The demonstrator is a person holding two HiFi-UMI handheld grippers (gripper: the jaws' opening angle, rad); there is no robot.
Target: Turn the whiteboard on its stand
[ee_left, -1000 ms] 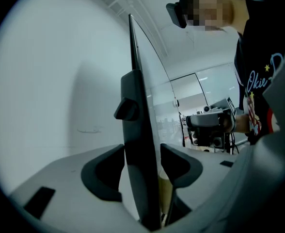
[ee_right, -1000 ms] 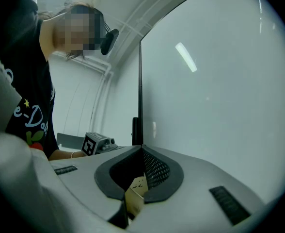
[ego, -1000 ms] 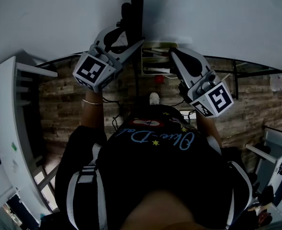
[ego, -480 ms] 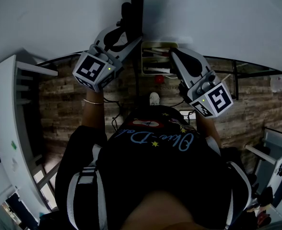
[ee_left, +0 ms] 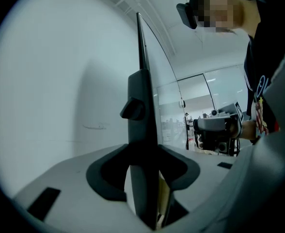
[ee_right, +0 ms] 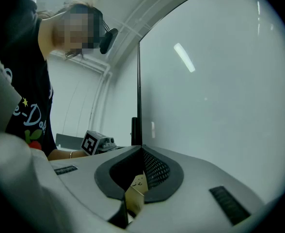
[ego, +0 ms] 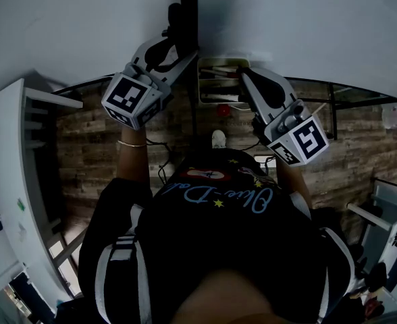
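Observation:
The whiteboard fills the top of the head view, with a dark upright bar at its left edge. My left gripper has just been closing its jaws, and now it is shut on that bar, just below a black knob. Both pads press the bar's sides. To the right, my right gripper reaches the board's lower edge. In the right gripper view its jaws meet on the board's thin dark frame, beside the white face.
A small tray with pens hangs between the two grippers, with a red object below it. A white shelf unit stands at the left and white furniture at the right, on a wood-plank floor.
The left gripper's jaws have narrowed onto the dark bar, and the bar sits slightly further left in the head view. The right gripper has not moved.

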